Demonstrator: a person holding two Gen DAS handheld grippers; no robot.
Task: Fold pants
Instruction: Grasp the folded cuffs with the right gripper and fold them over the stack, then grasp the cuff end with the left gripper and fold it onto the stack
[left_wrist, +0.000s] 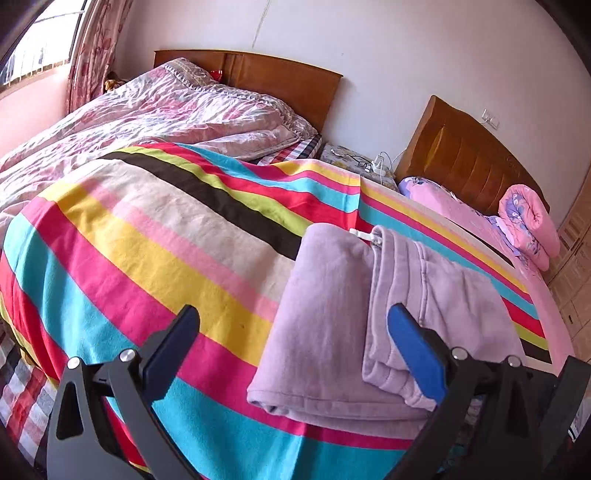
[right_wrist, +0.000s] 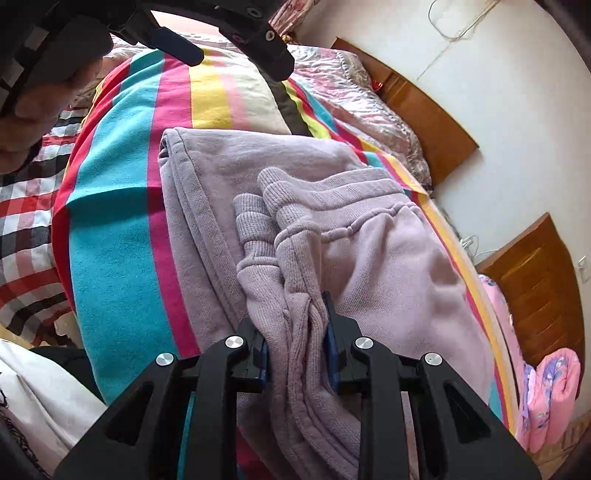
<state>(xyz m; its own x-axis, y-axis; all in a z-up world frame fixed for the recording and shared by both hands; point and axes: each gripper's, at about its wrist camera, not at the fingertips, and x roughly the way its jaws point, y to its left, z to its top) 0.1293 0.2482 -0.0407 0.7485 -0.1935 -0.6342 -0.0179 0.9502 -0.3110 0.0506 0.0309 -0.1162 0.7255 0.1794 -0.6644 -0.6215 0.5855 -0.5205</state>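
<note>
At the bottom of my right view, the right gripper (right_wrist: 297, 350) is clenched on bunched lilac pants (right_wrist: 332, 229). My left gripper (left_wrist: 293, 334) is spread wide, empty. The pants lie mid-frame on the striped blanket (left_wrist: 147, 236), wooden headboard (left_wrist: 288, 85) beyond.

Left tongs (left_wrist: 291, 332): black frame, silver screws, blue pads. Right tongs (right_wrist: 295, 347) identical. Bare-skinned hand (right_wrist: 33, 110).

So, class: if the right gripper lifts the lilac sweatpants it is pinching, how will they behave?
Probably floppy: the lilac sweatpants bunch into soft folds where the right gripper clamps them. Unheld layers would likely sag and the fold slip open. The fleecy knit looks grippy against the striped blanket, so they should drag rather than slide freely.
</note>
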